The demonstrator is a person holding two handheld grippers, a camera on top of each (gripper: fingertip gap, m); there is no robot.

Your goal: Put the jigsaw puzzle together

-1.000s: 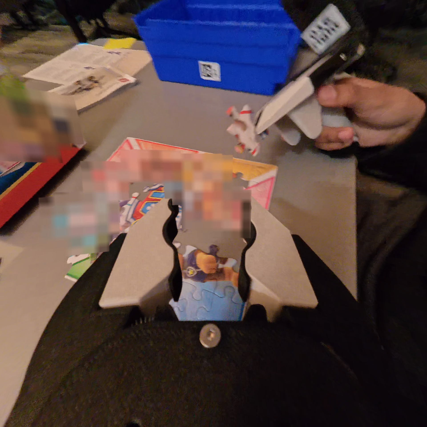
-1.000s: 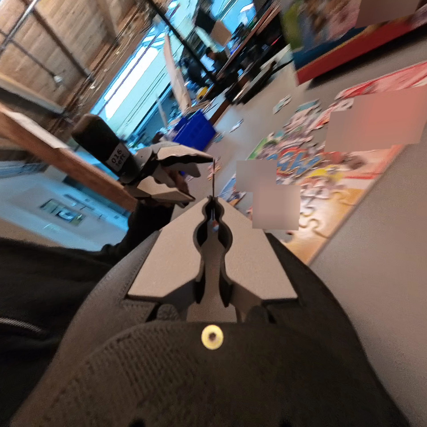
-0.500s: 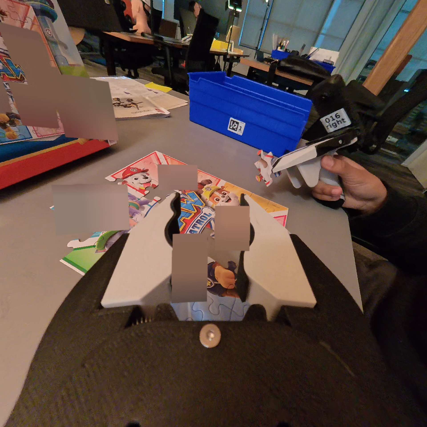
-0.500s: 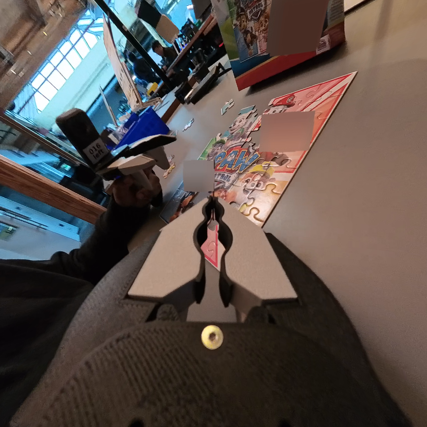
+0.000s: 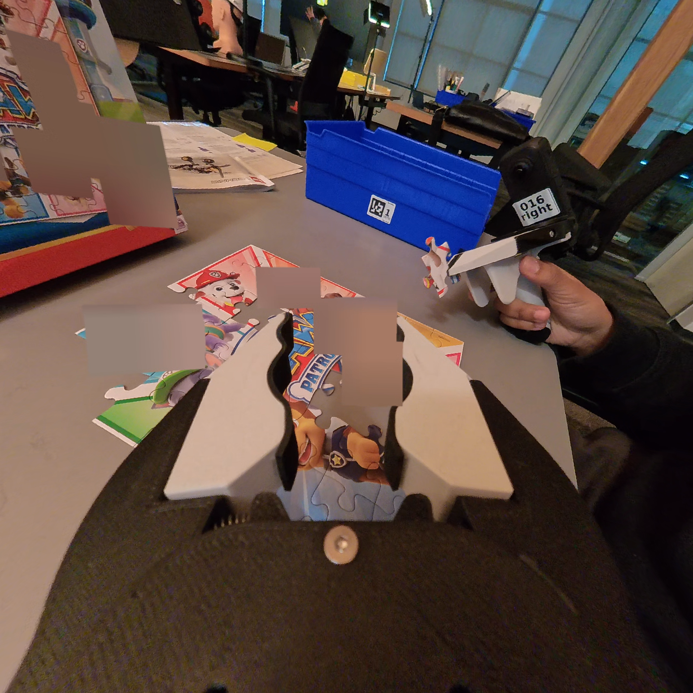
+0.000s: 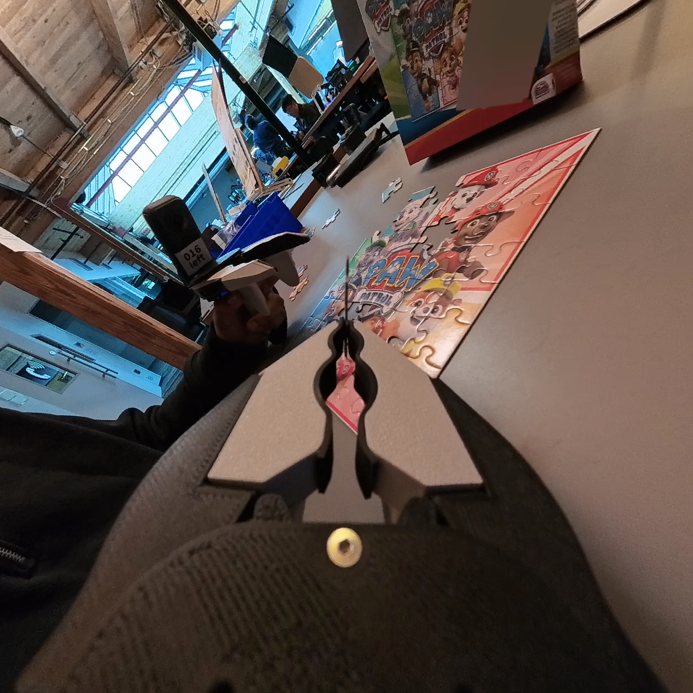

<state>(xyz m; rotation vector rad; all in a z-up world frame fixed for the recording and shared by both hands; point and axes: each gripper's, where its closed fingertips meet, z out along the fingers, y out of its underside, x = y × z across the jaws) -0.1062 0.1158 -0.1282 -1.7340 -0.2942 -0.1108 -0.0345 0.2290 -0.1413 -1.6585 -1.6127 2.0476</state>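
A: Right gripper?
B: Clamped on 1 loose puzzle piece, white with red and blue bits. Both tips press its edge; the rest of the piece sticks out past the tips, in the air over the grey table. In the right wrist view the piece is edge-on, a thin dark line rising from the tips.

A: Left gripper?
B: Fingers spread wide, nothing between them. It hangs over the near part of the cartoon puzzle; the picture shows through the gap.

A: Where is the held piece relative to the left one?
B: Ahead of its tips and off to their right, well apart. The puzzle lies below and left of the piece, not touching it.

A: Puzzle state?
B: Mostly joined, flat on the table, a few gaps. One gap sits between the left fingers.

A: Around?
B: Blue bin behind the right gripper's tips. Puzzle box far left of the left gripper, booklet beyond it. 2 or so loose pieces past the puzzle in the right wrist view. Hand on the right gripper's handle.
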